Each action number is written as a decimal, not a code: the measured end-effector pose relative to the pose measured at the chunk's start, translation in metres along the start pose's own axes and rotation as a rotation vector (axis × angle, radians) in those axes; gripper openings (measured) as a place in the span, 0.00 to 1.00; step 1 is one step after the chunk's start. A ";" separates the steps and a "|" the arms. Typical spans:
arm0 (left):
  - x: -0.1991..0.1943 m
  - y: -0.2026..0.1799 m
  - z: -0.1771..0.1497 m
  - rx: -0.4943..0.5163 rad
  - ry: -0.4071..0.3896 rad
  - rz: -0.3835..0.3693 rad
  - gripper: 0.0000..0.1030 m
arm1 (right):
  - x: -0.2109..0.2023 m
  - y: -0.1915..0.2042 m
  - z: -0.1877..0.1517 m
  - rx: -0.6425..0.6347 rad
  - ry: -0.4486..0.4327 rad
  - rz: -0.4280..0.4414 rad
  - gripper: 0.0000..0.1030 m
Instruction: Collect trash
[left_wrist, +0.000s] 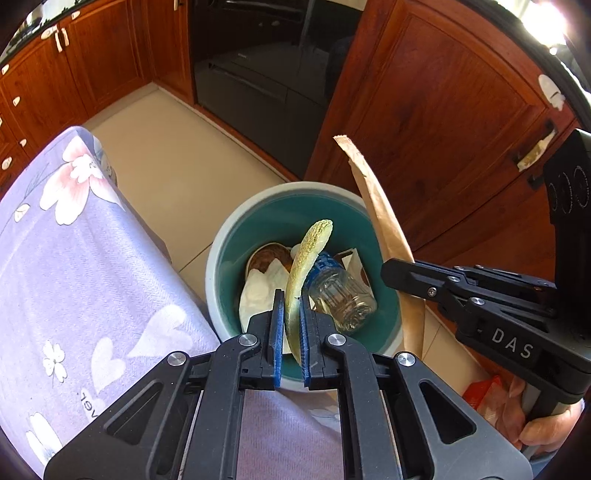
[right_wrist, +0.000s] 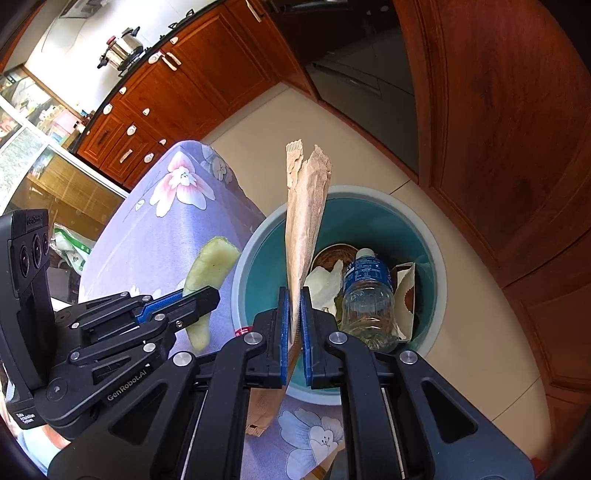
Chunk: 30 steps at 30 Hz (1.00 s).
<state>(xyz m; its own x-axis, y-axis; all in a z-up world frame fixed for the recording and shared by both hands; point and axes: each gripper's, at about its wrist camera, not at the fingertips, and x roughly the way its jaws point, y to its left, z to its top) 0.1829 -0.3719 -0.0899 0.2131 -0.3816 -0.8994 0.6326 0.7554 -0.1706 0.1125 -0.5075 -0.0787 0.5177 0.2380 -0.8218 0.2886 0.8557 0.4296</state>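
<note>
**Both tools loaded above the bin**

Round teal plastic bin with pale rim (left_wrist: 218, 258) stands on the tiled floor, just beside the edge of the counter under a lilac floral cloth (left_wrist: 92, 258). Left tool (left_wrist: 291, 325) pinches a curved pale-green melon rind strip (left_wrist: 306, 254); its tip sits over the bin mouth. Right tool (right_wrist: 294, 317) pinches a flat brown paper bag (right_wrist: 304, 206), upright over the bin's near rim. Inside the bin: clear plastic bottle with blue label (right_wrist: 365, 295), crumpled white paper (right_wrist: 325, 284). Open floor lies beyond the bin toward the wooden cabinets (left_wrist: 424, 110).
</note>
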 end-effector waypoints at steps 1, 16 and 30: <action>0.003 0.001 0.000 -0.003 0.005 -0.001 0.08 | 0.002 0.001 0.000 -0.001 0.006 0.001 0.08; 0.017 0.009 0.003 -0.012 -0.003 0.007 0.46 | 0.014 0.006 0.012 0.004 0.007 0.000 0.54; -0.019 0.002 -0.005 0.004 -0.060 0.060 0.79 | -0.020 0.013 0.005 -0.030 -0.018 -0.066 0.91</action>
<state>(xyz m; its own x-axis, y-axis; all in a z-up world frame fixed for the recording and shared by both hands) 0.1760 -0.3606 -0.0755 0.2950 -0.3667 -0.8823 0.6200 0.7761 -0.1153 0.1099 -0.5037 -0.0553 0.5125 0.1730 -0.8411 0.2984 0.8826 0.3634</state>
